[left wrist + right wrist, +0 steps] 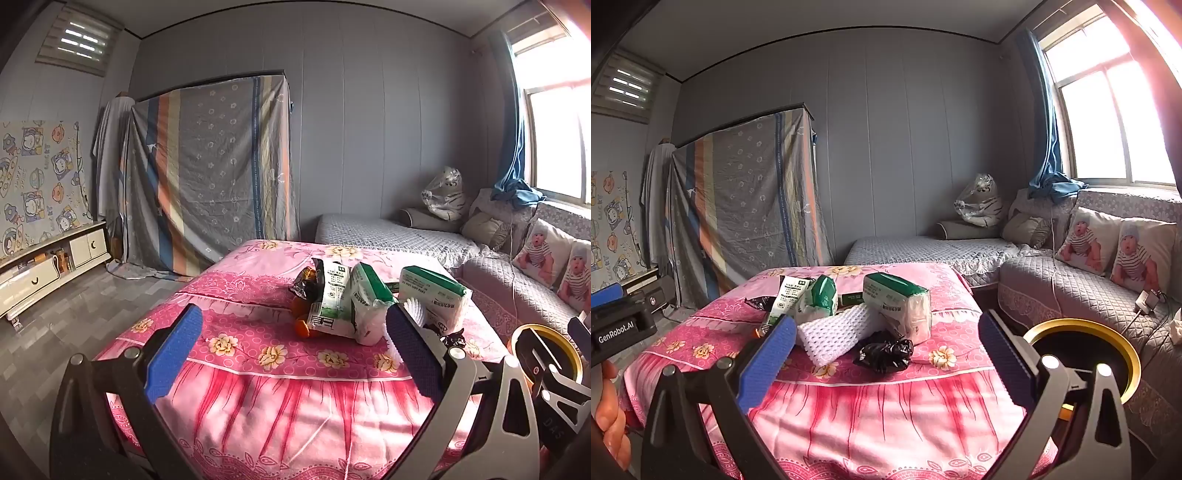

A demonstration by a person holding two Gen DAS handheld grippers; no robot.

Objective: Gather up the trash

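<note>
**Left wrist view: two open grippers before a cluttered pink-covered desk**

The left wrist view looks across a desk [258,354] draped in a pink flowered cloth. The left hand-held gripper [291,354] has its blue-padded jaws spread wide and holds nothing; it hangs above the near part of the desk, short of the clutter. Grouped on the far right part of the desk are the things to collect: a white and green milk carton [328,295] standing tilted, a crumpled dark snack wrapper [304,282] just behind it on the left, and an orange object [304,325] at the carton's base, partly hidden. Beside the carton leans a green and white tissue pack [365,299], and a second tissue pack [432,295] stands further right.

The right wrist view shows the right hand-held gripper [886,354], jaws also spread wide and gripping nothing. Beyond its fingers lie a white foam net sleeve [834,332] and, touching its right end, a crumpled black plastic bag [884,352], both in front of the tissue packs. To the right of the desk, lower down, stands a round bin with a gold rim [1082,325] and a dark inside. A grey quilted sofa [1071,280] runs along the wall below a bright window [1108,122].
</note>
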